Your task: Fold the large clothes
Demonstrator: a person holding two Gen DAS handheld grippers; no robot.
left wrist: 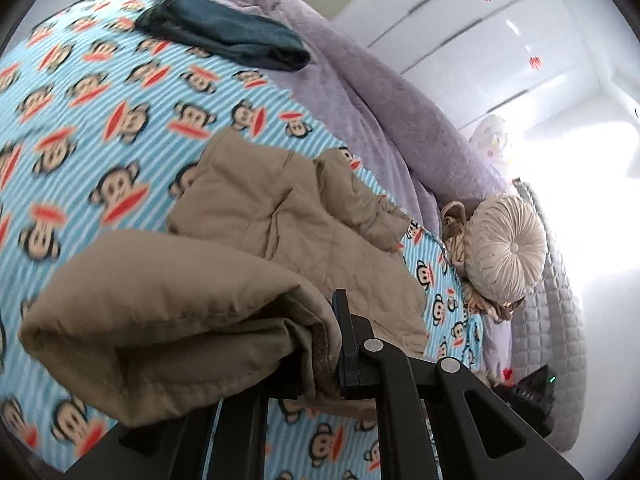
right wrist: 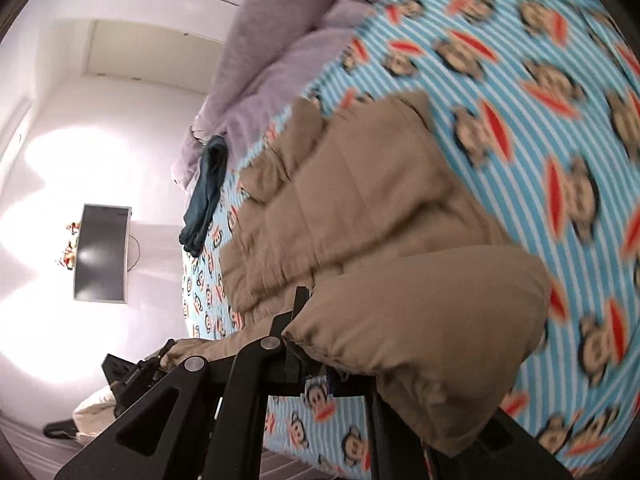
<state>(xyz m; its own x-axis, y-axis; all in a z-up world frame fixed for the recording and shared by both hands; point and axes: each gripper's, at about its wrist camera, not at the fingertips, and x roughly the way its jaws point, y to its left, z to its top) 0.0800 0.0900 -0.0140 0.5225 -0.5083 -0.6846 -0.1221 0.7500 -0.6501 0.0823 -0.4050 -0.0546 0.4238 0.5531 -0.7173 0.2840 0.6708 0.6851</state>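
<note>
A tan quilted jacket (left wrist: 288, 216) lies on the bed with the blue striped monkey-print sheet (left wrist: 100, 92). My left gripper (left wrist: 320, 364) is shut on a bunched edge of the jacket and holds it lifted above the sheet; only its right finger shows, the fabric hides the other. My right gripper (right wrist: 320, 344) is shut on another bunched part of the same jacket (right wrist: 352, 184), also lifted; the cloth covers its right finger. The rest of the jacket lies rumpled on the sheet (right wrist: 520, 92) between the two grips.
A dark teal garment (left wrist: 224, 36) lies at the far side of the bed, also in the right wrist view (right wrist: 204, 196). A purple blanket (left wrist: 360, 88) runs along one bed edge. A round cream cushion (left wrist: 504, 248) lies at the corner. A wall screen (right wrist: 102, 254) faces the bed.
</note>
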